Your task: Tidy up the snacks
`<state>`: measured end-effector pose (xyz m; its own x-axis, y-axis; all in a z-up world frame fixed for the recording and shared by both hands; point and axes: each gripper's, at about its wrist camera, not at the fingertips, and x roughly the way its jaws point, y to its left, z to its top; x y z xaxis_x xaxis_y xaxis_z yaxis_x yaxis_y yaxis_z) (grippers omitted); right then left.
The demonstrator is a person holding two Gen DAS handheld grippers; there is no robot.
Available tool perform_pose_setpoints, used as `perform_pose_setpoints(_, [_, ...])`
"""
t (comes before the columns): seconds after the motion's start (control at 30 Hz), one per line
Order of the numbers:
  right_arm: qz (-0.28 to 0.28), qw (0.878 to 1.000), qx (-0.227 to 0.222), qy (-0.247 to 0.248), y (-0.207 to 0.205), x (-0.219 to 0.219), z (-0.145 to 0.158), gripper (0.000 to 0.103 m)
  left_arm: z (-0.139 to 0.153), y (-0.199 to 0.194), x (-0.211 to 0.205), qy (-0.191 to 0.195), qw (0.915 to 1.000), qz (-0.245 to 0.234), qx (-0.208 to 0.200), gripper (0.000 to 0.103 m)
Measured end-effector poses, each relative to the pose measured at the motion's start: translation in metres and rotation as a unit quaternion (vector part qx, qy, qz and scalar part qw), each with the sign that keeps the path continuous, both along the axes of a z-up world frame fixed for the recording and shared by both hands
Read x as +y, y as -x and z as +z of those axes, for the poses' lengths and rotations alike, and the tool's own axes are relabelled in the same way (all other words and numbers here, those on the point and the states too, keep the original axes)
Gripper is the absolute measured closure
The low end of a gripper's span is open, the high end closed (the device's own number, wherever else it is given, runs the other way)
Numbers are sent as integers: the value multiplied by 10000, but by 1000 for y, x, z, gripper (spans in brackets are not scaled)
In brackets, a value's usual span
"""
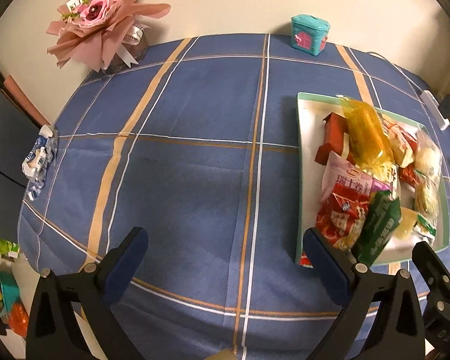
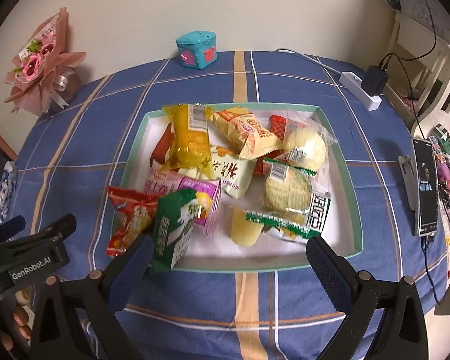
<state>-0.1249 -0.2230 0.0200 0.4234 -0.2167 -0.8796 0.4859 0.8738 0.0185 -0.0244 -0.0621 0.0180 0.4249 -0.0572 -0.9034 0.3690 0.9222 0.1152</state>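
Both grippers sit right up front, and each one has its jaws spread wide with nothing between them. From the right wrist view, the right gripper (image 2: 229, 255) hangs just short of the near edge of the tray (image 2: 355, 210), which is a shallow white box with a mint rim sitting on the blue plaid tablecloth (image 2: 195, 294). All the snacks are piled in there: a yellow packet (image 2: 189, 138) toward the back left, a round cake in clear wrap (image 2: 307, 147), and a green carton (image 2: 172, 228) and a red bag (image 2: 129, 216) hanging over the front left rim.

The left gripper (image 1: 225, 250) is over bare cloth, with the tray off to its right.

My guess is we're near the end, since no snack is left loose on the cloth. Next would probably be nudging that green carton and red bag fully inside. Crinkly wrappers slip, so grab the carton body, not a flap.
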Motion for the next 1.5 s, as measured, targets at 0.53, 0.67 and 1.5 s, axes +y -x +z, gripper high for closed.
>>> perform_pose_setpoints(0.53, [-15, 9999, -164, -8, 21, 9, 6, 0, 10, 16, 9, 124, 9998, -56, -171, 0])
perform_pose_setpoints(0.67, [-56, 9998, -163, -57, 23, 7, 5, 0, 11, 17, 9, 111, 9997, -61, -198, 0])
perform_pose_setpoints(1.5, [8, 10000, -6, -99, 16, 11, -2, 0, 1, 9, 8, -39, 9999, -60, -114, 0])
